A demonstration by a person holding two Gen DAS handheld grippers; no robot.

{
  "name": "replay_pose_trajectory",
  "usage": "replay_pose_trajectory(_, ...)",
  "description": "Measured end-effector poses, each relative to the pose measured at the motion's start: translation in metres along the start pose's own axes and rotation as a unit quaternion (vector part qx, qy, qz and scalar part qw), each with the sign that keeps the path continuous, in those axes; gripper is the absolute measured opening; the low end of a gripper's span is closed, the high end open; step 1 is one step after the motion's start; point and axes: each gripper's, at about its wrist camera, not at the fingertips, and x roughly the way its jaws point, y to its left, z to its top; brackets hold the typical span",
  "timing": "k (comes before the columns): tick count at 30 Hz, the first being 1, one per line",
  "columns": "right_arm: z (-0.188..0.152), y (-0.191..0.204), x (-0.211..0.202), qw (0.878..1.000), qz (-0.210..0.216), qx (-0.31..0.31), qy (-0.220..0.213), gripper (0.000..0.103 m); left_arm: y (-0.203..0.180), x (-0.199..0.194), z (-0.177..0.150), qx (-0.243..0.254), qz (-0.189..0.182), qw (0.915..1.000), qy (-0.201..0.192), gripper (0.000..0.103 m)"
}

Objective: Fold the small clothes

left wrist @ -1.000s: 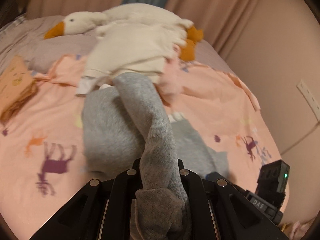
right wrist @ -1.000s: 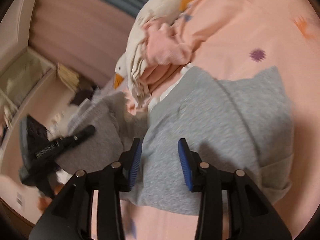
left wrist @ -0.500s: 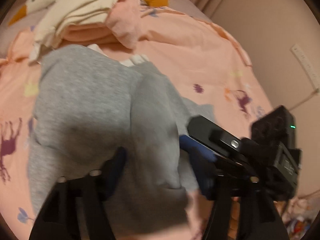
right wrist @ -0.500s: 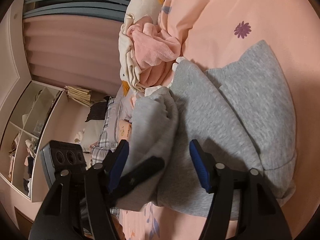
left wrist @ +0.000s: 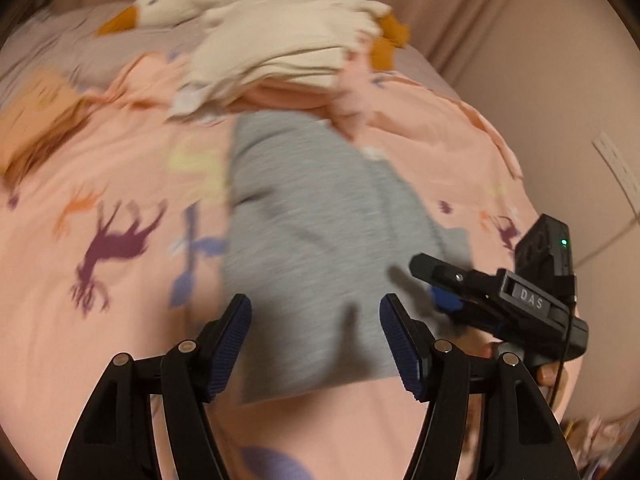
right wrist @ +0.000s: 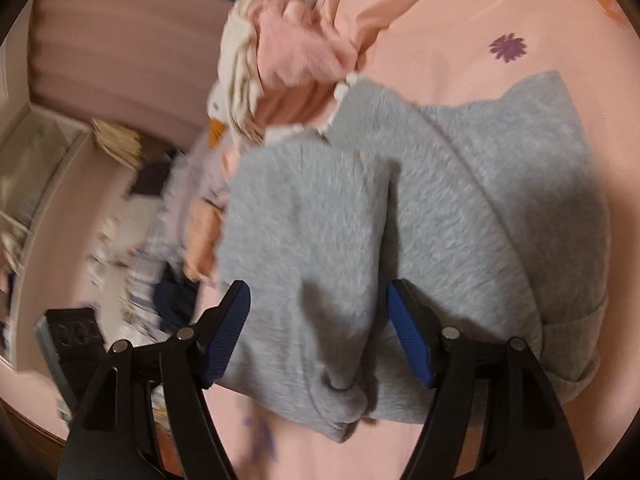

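Note:
A grey sweatshirt (left wrist: 316, 232) lies flat on the pink animal-print bedspread (left wrist: 100, 152). In the right wrist view one grey sleeve (right wrist: 308, 248) is folded across the sweatshirt's body (right wrist: 520, 200), and its cuff lies near the bottom hem. My left gripper (left wrist: 316, 320) hovers open over the sweatshirt's near edge, and its pads touch nothing. My right gripper (right wrist: 320, 312) straddles the folded sleeve. Its jaws are opening, with the cloth beneath them and its pads not pressing on it. From the left wrist view the right gripper (left wrist: 436, 284) reaches in over the sweatshirt's right side.
A white goose plush (left wrist: 180, 0) and a pile of cream (left wrist: 280, 52) and pink clothes (left wrist: 352, 96) lie just beyond the sweatshirt. A wall with a socket (left wrist: 616, 168) borders the bed on the right. Shelves (right wrist: 40, 168) stand past the bed's far side.
My left gripper let go of the grey sleeve, which now lies folded over the sweatshirt, and drew back. The right gripper's jaws widened over the cloth.

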Motion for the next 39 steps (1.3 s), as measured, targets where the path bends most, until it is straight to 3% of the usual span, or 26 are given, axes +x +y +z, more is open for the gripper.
replay_pose_trajectory(4, -0.007, 0.015, 0.015, 0.998, -0.035, -0.048, 0.006, 0.068, 0.029, 0.011, -0.011, -0.045, -0.006, 0.9989, 0.014, 0.065)
replay_pose_trajectory(9, -0.01, 0.017, 0.027, 0.995, -0.05, -0.087, -0.002, 0.021, 0.04, 0.018, -0.017, -0.064, -0.022, 0.9975, 0.02, 0.065)
replay_pose_trajectory(12, -0.006, 0.016, 0.025, 0.995, -0.043, -0.088, -0.016, 0.015, 0.042, 0.02, -0.019, -0.068, -0.031, 0.997, 0.023, 0.065)
replay_pose_trajectory(17, 0.0, 0.037, -0.02, 0.983, -0.067, -0.14, -0.103, 0.014, 0.028, 0.018, -0.018, -0.053, -0.055, 0.9968, 0.024, 0.065)
replay_pose_trajectory(21, 0.009, 0.03, -0.047, 0.972, -0.119, -0.142, -0.144, 0.014, 0.007, 0.023, -0.014, -0.026, -0.062, 0.9973, 0.03, 0.067)
replay_pose_trajectory(26, 0.02, -0.003, -0.048, 0.97, -0.174, -0.102, -0.134, 0.014, -0.014, 0.037, -0.008, -0.004, -0.057, 0.9976, 0.04, 0.067)
replay_pose_trajectory(31, 0.023, -0.008, -0.037, 0.963, -0.22, -0.109, -0.114, 0.02, -0.017, 0.047, -0.007, 0.001, -0.037, 0.9982, 0.047, 0.067)
replay_pose_trajectory(33, 0.022, -0.007, -0.039, 0.954, -0.249, -0.11, -0.125, 0.035, -0.014, 0.051, -0.008, -0.002, -0.034, 0.998, 0.054, 0.067)
replay_pose_trajectory(37, 0.017, 0.015, -0.062, 0.934, -0.272, -0.139, -0.186, 0.035, -0.006, 0.048, -0.007, -0.016, -0.042, 0.9972, 0.059, 0.067)
replay_pose_trajectory(39, 0.012, 0.026, -0.068, 0.936, -0.247, -0.161, -0.193, 0.035, -0.003, 0.04, -0.005, -0.015, -0.039, 0.9979, 0.049, 0.067)
